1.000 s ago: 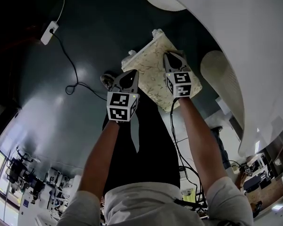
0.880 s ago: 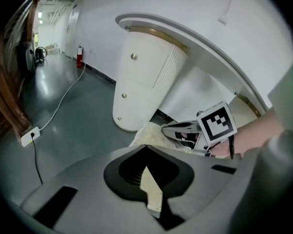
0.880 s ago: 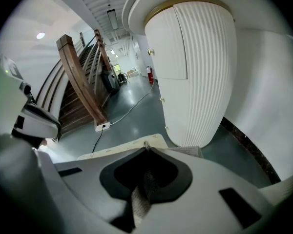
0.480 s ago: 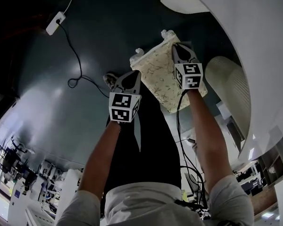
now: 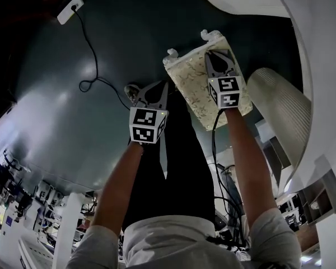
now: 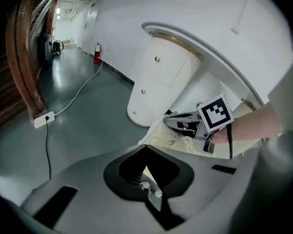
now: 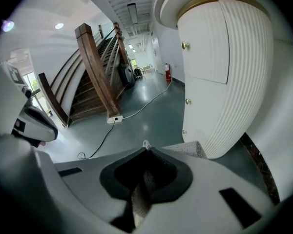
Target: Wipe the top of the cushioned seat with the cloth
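Grey floor (image 5: 67,122), ribbed cabinet (image 5: 283,102): wiping stroke under way.
My right claw (image 5: 220,56), clamped on the cloth (image 7: 142,194), has crept along the cushioned seat (image 5: 195,88); left claw (image 5: 151,91) closed, empty.

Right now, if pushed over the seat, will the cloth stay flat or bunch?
Probably floppy: the cloth is pinched into a narrow strip by the right gripper. Its coarse weave may drag on the cushioned seat and bunch.

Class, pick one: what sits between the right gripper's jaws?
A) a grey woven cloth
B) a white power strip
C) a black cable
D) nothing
A: the right gripper view shows the right gripper shut on a grey woven cloth.
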